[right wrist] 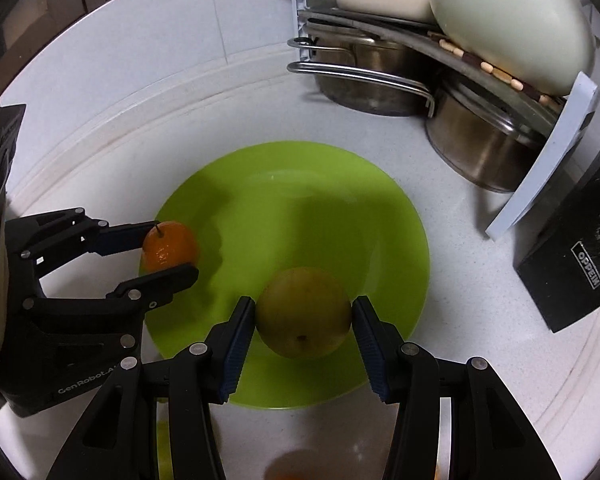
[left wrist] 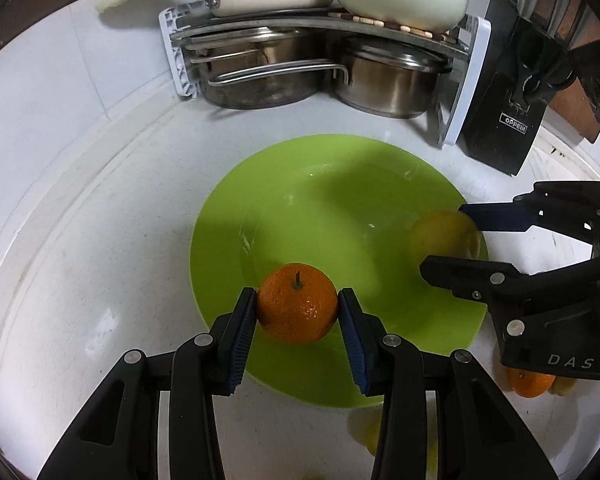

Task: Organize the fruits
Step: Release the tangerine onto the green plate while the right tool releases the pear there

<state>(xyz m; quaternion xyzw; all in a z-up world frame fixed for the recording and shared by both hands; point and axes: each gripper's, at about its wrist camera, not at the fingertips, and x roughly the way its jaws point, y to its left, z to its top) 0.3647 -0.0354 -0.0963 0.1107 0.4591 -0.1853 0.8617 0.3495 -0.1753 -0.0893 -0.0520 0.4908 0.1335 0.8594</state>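
Note:
A green plate (left wrist: pixel 328 200) (right wrist: pixel 300 200) lies on the white counter. My left gripper (left wrist: pixel 298 308) is shut on an orange mandarin (left wrist: pixel 297 303) and holds it over the plate's near rim; it shows at the left of the right wrist view (right wrist: pixel 168 250), holding the mandarin (right wrist: pixel 171 246). My right gripper (right wrist: pixel 304 322) is shut on a yellow-green round fruit (right wrist: pixel 303 312) over the plate's near edge; it shows at the right of the left wrist view (left wrist: pixel 448 236) with the blurred fruit (left wrist: pixel 444 236).
A rack (left wrist: pixel 320 28) with steel pots (left wrist: pixel 388 76) and cream pans stands at the back. A black knife block (left wrist: pixel 504 92) (right wrist: pixel 572 248) stands at the right. Another mandarin (left wrist: pixel 530 382) and yellow fruit (left wrist: pixel 364 428) lie on the counter near me.

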